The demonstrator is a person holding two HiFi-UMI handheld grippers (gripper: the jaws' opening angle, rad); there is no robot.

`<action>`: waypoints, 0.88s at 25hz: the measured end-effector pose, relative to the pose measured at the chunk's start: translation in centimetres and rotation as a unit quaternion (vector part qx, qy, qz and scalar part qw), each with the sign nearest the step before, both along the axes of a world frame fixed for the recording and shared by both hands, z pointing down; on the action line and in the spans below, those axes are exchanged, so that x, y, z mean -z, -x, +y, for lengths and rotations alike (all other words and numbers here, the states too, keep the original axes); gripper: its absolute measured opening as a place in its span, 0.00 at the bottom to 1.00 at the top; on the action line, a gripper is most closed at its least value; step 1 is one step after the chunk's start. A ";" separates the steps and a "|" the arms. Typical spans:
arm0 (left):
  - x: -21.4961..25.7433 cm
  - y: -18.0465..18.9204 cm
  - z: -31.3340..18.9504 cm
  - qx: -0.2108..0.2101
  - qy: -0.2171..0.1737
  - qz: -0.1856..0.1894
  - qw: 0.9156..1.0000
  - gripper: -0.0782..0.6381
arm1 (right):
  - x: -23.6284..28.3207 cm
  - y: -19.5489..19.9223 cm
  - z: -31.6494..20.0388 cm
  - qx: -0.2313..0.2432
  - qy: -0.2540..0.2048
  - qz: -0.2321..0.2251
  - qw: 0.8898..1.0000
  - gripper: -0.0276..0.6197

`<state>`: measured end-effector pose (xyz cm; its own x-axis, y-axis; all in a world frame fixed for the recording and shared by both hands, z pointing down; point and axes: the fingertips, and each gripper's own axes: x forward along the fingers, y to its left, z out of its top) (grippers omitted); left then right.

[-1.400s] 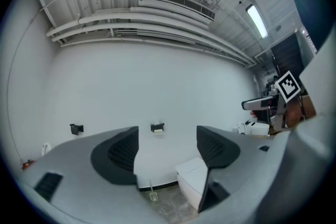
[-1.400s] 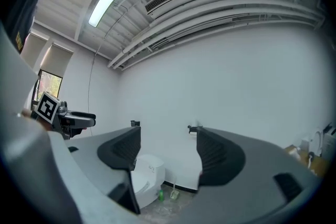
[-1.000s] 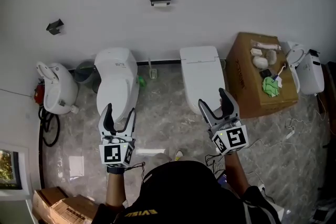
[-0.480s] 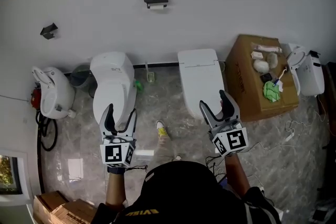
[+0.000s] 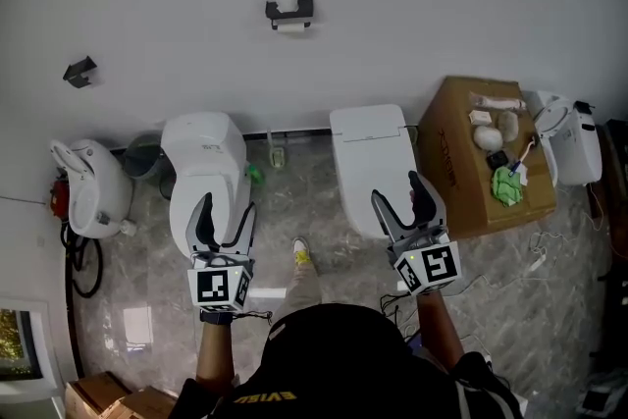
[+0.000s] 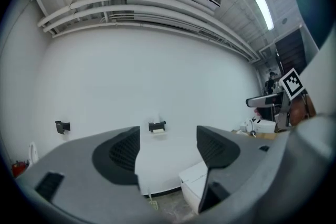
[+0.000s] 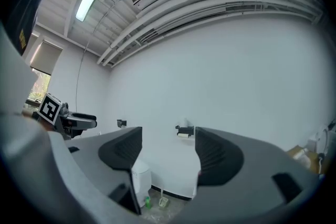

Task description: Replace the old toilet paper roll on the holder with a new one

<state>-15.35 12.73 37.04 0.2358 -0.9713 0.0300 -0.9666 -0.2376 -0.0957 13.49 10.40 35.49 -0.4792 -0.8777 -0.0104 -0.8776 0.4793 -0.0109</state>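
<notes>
Task not begun: my left gripper (image 5: pixel 226 207) and right gripper (image 5: pixel 397 186), jaws apart and empty, face the holder (image 5: pixel 288 10) far ahead.

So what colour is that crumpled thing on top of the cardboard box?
Bright green. The crumpled thing lies on the brown cardboard box; the head view shows it best.

In the head view, the holder (image 5: pixel 288 10) at 12 o'clock is too small to tell how much paper its lower roll (image 5: pixel 290 26) carries. The items (image 5: pixel 488 118) on the cardboard box (image 5: pixel 453 162) at 3 o'clock are too small to identify. The person's head (image 5: pixel 334 358) hides the floor (image 5: pixel 324 201) at 6 o'clock. The cartons (image 5: pixel 103 402) at 7 o'clock are cut off by the bottom edge. In the left gripper view, the left gripper (image 6: pixel 168 147) covers most of the toilet (image 6: pixel 192 184).
</notes>
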 end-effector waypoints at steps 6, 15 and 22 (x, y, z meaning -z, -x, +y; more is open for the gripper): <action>0.3 2.1 -5.8 -0.004 -0.001 0.008 1.000 0.59 | 0.8 2.5 -5.5 0.003 -0.003 0.011 1.000 0.53; 0.6 6.0 -15.3 -0.018 -0.006 0.022 1.000 0.59 | 0.8 6.8 -15.1 -0.005 0.000 0.021 1.000 0.53; -0.4 5.3 -21.3 -0.042 0.006 0.030 0.999 0.59 | -0.5 7.9 -20.2 -0.002 0.019 0.038 0.999 0.53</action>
